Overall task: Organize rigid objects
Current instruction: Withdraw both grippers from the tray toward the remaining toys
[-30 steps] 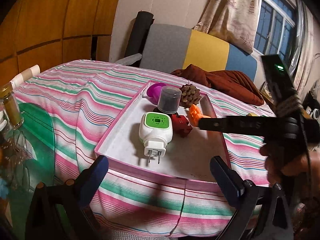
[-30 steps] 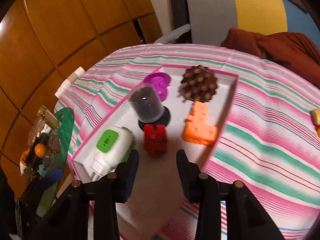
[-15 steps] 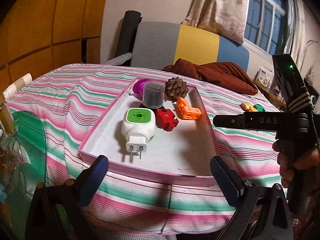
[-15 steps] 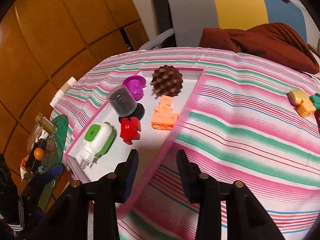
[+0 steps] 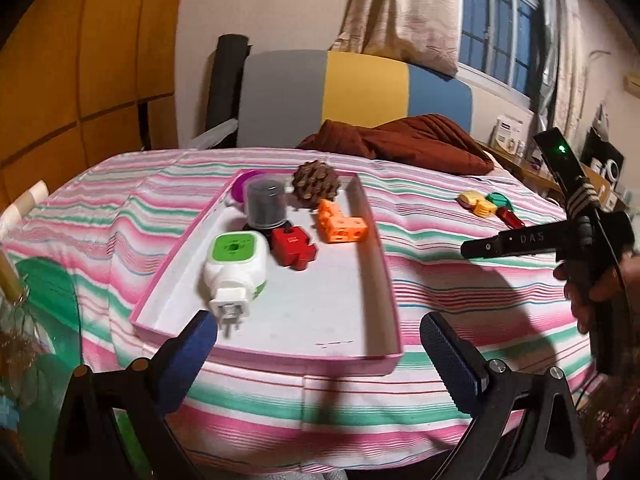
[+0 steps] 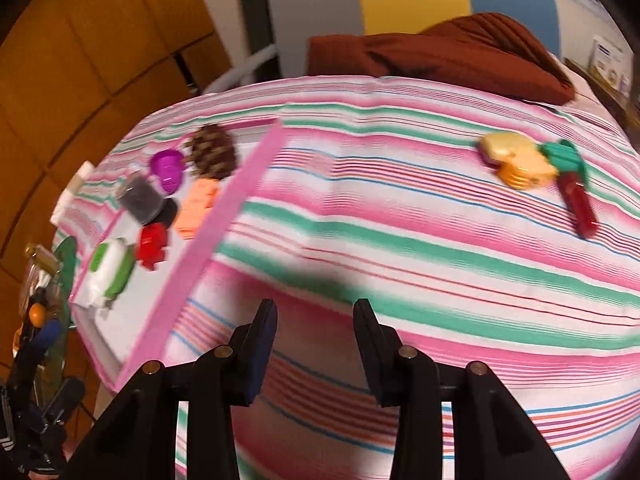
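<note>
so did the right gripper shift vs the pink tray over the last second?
Yes. The right gripper has swung right, off the pink tray, and now hangs open over the striped cloth, toward the loose toys.

A table under a striped cloth [image 5: 440,280] in pink, green and white fills the middle of the room. Behind its far edge stands a chair [image 5: 360,92] with a back in grey, yellow and blue, and a brown blanket [image 5: 400,140] lies there. On the left are wooden wall panels [image 5: 80,60]. At the right, a dark window [image 5: 496,20] has patterned curtains [image 5: 400,8].
</note>
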A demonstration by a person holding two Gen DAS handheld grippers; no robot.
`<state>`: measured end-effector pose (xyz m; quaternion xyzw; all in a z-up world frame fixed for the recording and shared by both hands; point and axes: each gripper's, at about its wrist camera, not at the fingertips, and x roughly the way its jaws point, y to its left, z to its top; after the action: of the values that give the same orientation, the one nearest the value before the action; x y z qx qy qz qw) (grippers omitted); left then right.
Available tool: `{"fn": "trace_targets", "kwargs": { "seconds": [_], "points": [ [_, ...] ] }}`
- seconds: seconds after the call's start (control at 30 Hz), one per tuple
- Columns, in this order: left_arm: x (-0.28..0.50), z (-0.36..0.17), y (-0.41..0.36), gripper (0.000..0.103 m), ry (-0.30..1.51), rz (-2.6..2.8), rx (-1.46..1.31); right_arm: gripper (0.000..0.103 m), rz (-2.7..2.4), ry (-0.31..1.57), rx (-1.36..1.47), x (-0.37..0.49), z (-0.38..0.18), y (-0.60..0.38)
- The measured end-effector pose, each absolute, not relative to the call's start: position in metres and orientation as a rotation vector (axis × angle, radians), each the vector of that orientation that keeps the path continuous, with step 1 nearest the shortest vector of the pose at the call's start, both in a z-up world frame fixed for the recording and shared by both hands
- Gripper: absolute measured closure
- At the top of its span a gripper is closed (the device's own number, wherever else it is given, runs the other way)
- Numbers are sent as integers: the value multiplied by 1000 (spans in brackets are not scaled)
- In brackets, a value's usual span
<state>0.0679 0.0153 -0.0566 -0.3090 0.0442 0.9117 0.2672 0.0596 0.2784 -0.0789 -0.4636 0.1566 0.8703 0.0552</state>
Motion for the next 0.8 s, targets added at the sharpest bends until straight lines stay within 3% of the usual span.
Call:
{"fn": "trace_targets", "kwargs": {
  "seconds": [0.37, 0.6, 0.8],
  "points": [
    [82, -45, 53, 1, 236, 2363, -771, 64, 2464, 406, -1412, 75, -76, 369],
    [84, -40, 67, 1, 234, 2331, -779, 64, 2336, 470, -1279, 79, -69, 447],
    [85, -41, 79, 1, 265, 2304, -786, 64, 2369, 395, -1143, 70, -68, 479]
  ]
}}
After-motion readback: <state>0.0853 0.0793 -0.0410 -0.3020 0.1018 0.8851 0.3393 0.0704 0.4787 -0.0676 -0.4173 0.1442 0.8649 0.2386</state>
